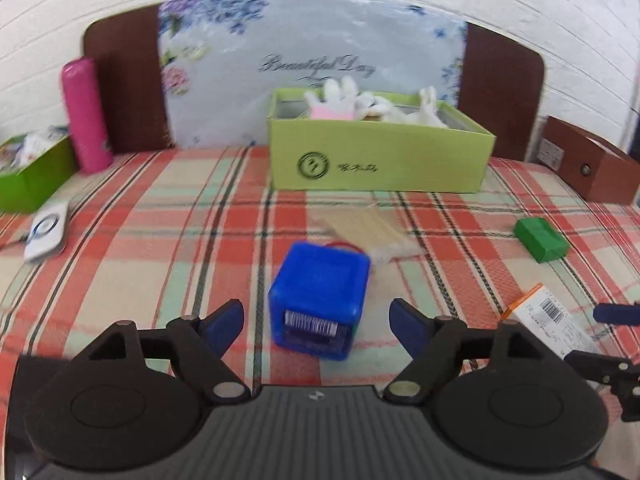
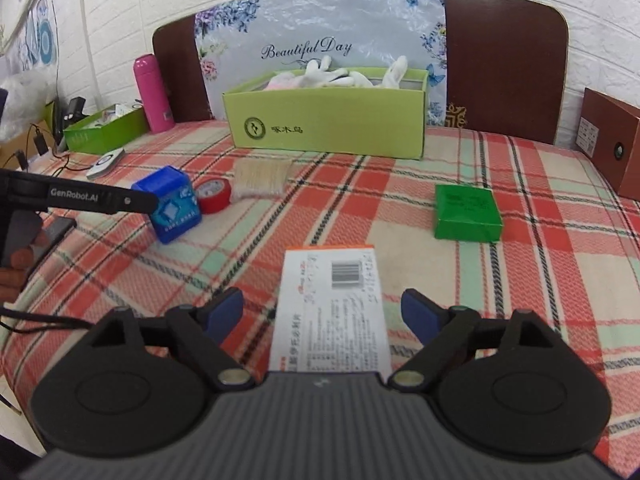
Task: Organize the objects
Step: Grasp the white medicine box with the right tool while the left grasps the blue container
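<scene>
A blue cube box (image 1: 318, 300) stands on the plaid cloth between the open fingers of my left gripper (image 1: 318, 318); it also shows in the right wrist view (image 2: 170, 204). A white and orange medicine box (image 2: 332, 308) lies flat between the open fingers of my right gripper (image 2: 322, 312); its end shows in the left wrist view (image 1: 548, 316). A green shoebox (image 1: 376, 152) (image 2: 326, 120) holding white gloves stands at the back. Neither gripper touches anything.
A bundle of wooden sticks (image 2: 260, 180) (image 1: 376, 232) and a red tape roll (image 2: 214, 196) lie behind the blue box. A small green box (image 2: 466, 212) (image 1: 542, 238) lies right. A pink flask (image 1: 86, 116), a green tray (image 1: 32, 168), a white device (image 1: 46, 232) and a brown box (image 2: 612, 148) line the edges.
</scene>
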{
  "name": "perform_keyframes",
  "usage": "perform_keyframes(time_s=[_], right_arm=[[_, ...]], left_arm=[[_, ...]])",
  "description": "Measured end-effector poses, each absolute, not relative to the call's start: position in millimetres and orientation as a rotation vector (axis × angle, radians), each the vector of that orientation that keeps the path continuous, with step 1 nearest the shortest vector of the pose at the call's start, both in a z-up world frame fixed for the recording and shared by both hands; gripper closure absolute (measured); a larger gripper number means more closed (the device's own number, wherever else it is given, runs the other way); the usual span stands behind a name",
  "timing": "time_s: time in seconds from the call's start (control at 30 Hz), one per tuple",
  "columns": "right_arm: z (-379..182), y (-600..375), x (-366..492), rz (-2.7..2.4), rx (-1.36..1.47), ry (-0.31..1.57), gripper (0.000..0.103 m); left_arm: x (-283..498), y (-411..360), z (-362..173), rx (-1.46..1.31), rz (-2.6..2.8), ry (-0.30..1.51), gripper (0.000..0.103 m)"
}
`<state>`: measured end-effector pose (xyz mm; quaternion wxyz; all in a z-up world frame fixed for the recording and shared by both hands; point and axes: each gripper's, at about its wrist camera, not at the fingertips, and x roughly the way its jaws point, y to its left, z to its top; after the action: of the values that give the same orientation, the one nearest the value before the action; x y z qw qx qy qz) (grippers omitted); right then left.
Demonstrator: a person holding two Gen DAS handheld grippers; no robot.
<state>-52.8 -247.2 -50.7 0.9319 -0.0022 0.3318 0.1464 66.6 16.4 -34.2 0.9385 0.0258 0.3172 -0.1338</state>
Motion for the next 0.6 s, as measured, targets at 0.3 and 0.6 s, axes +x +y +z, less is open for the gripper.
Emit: perform_keyframes(time_s=[0.3, 0.6], right_arm=[[-63.1, -236.7, -43.2, 0.266, -0.042, 0.745, 0.016], [-68.0, -234.0, -42.4, 0.254, -0.056, 0.773, 0.022]], left_arm=[[79.3, -3.3, -49.7, 0.077, -0.360, 0.716, 0.043], [89.4, -6.0, -55.4, 0.047, -0.316, 0.732, 0.040]])
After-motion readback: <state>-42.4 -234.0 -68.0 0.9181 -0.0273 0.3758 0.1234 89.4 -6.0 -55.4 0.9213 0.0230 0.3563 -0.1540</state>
